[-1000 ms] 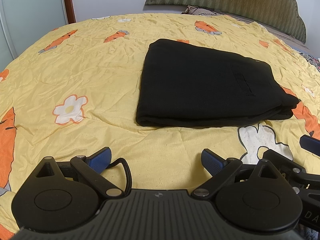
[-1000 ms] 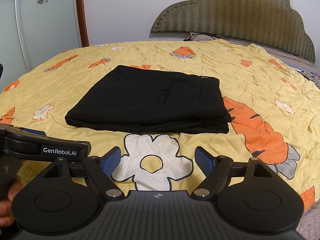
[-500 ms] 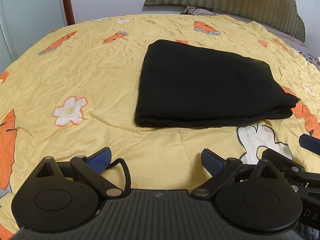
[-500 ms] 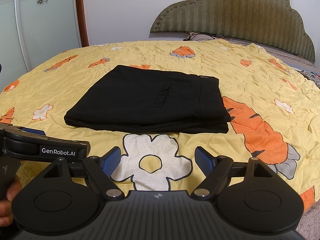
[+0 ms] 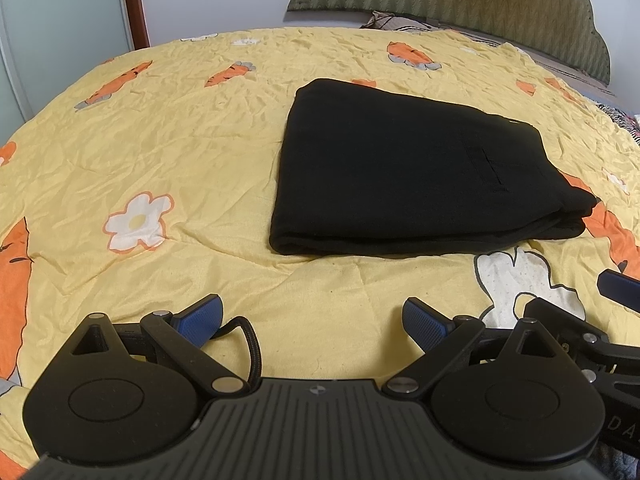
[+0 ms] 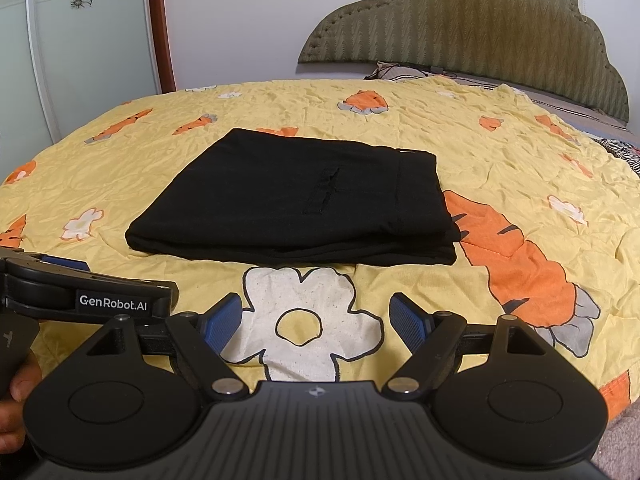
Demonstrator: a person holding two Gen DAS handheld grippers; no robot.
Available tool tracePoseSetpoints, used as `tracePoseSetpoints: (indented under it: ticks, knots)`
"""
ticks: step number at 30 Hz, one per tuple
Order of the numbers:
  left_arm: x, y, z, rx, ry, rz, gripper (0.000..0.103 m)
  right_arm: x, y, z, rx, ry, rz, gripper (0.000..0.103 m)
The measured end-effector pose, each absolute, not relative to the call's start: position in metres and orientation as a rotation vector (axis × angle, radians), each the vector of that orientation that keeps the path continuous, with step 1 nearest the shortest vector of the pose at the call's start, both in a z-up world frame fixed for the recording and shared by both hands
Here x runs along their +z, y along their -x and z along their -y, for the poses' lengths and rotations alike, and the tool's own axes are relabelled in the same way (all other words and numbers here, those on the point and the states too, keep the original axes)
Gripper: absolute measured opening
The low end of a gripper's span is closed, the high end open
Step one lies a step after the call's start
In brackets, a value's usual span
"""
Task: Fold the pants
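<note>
Lying folded on the yellow quilt, the black pants rest untouched; the left gripper and right gripper hover near. Both sets of fingers gape, empty.

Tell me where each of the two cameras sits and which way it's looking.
Left wrist: rides the left gripper, angled down over the carrot-print quilt at the folded black pants; its open blue fingers show.
Right wrist: rides the right gripper, facing the pants and headboard; a hand holding the left gripper shows.
Shared: pants, quilt, headboard.
</note>
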State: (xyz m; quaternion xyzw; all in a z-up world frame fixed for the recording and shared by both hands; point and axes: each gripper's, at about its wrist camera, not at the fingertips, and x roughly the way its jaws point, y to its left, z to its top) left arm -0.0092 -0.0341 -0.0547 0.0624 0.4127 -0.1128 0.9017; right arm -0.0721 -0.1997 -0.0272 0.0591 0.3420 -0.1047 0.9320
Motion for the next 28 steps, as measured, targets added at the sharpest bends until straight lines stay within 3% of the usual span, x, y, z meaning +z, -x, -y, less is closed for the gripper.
tracePoseSetpoints:
  ticks: [22,28]
  knots:
    - [-0.051,0.010,0.031,-0.228,-0.126,-0.849,0.098,-0.026,0.072,0.198,-0.223,-0.120,-0.699,0.081]
    - [-0.017,0.007,-0.016,-0.170,0.000,-0.759,0.098,-0.018,0.078,0.199,-0.155,-0.110,-0.628,0.081]
